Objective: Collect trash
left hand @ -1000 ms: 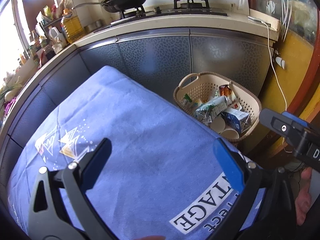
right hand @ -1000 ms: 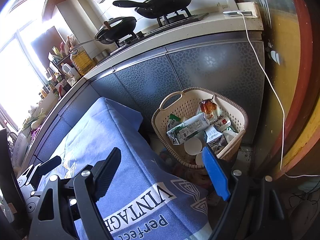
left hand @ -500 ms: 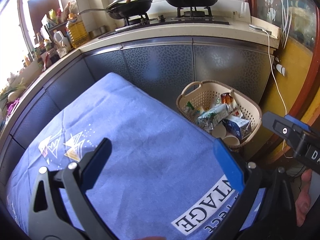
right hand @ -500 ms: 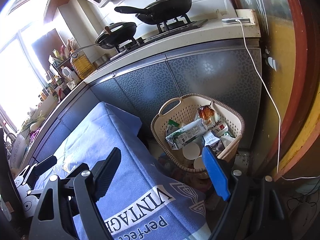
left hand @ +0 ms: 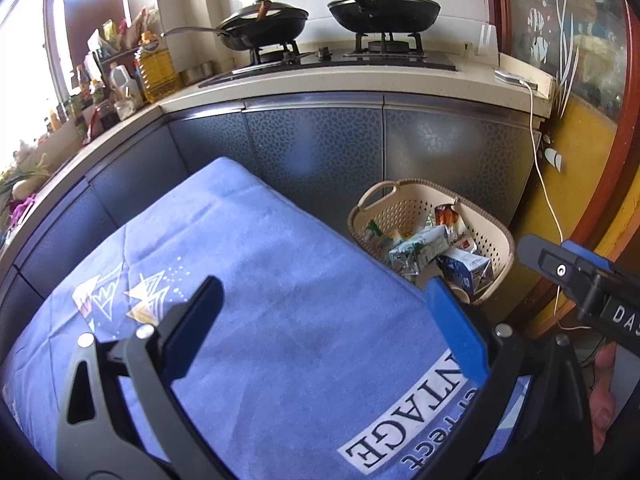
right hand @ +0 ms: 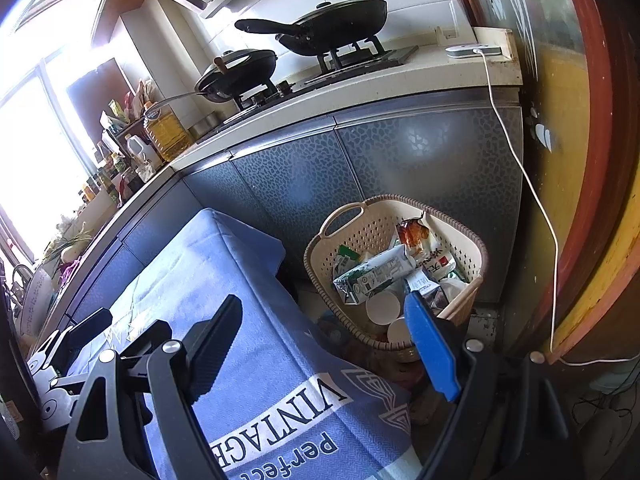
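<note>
We take the beige basket (right hand: 460, 240) as landmark. Behind it runs the grey cabinet front (left hand: 320, 152), topped by the counter carrying two black pans (left hand: 384, 8) on the stove. Left of the basket and nearer to us, a blue cloth (left hand: 280, 300) printed "VINTAGE" covers a raised flat surface; we see no trash lying on it.

The basket sits on the floor against the cabinet, beside the cloth's corner. It holds the collected trash: a green-and-white carton (right hand: 372, 276) lying across the middle, a blue-and-white carton (left hand: 466, 272) next to it, an orange snack wrapper (right hand: 412, 234) at the back wall, and two white paper cups (right hand: 383, 307) at the near rim.

A white cable (right hand: 532, 192) hangs from the counter, right of the basket.

Left gripper (left hand: 320, 340): jaws spread wide over the cloth, nothing between them. Right gripper (right hand: 320, 344): jaws likewise wide apart and empty, its blue finger (right hand: 432, 348) overlapping the basket's near rim in view.
</note>
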The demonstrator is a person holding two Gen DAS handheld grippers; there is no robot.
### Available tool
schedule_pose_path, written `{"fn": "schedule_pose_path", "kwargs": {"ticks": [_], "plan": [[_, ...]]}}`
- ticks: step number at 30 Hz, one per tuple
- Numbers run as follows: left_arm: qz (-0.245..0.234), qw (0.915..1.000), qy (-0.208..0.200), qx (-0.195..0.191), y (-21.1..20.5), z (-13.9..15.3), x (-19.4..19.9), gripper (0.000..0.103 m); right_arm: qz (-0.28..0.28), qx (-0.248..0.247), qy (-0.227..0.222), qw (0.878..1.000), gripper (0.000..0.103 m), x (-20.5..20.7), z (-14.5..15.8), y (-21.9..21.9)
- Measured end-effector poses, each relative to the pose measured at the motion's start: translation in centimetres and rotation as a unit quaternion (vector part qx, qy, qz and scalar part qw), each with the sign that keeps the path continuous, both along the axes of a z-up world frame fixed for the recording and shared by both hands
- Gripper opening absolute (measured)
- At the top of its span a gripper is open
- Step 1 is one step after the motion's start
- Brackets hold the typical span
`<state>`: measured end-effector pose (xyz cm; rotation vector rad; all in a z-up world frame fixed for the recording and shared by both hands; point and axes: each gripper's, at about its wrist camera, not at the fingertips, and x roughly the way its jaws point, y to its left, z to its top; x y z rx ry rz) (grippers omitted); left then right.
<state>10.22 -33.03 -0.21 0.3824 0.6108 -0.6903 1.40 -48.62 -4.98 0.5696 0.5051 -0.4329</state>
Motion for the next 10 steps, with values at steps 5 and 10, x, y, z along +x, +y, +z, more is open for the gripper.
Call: {"fn": "schedule_pose_path", "kwargs": {"ticks": [5,10], "plan": [[0.003,0.9999,-0.015,-0.002,0.07,0.74,-0.43,0.097,-0.002,-0.001,-0.003,1.000,0.083,-0.07,0.18,0.10],[0.002,0.9999,-0.012,-0.006,0.28,0.87,-0.47,0.097,-0.004,-0.002,-0.004,1.000,0.083,-0.25,0.31,0.32]]}}
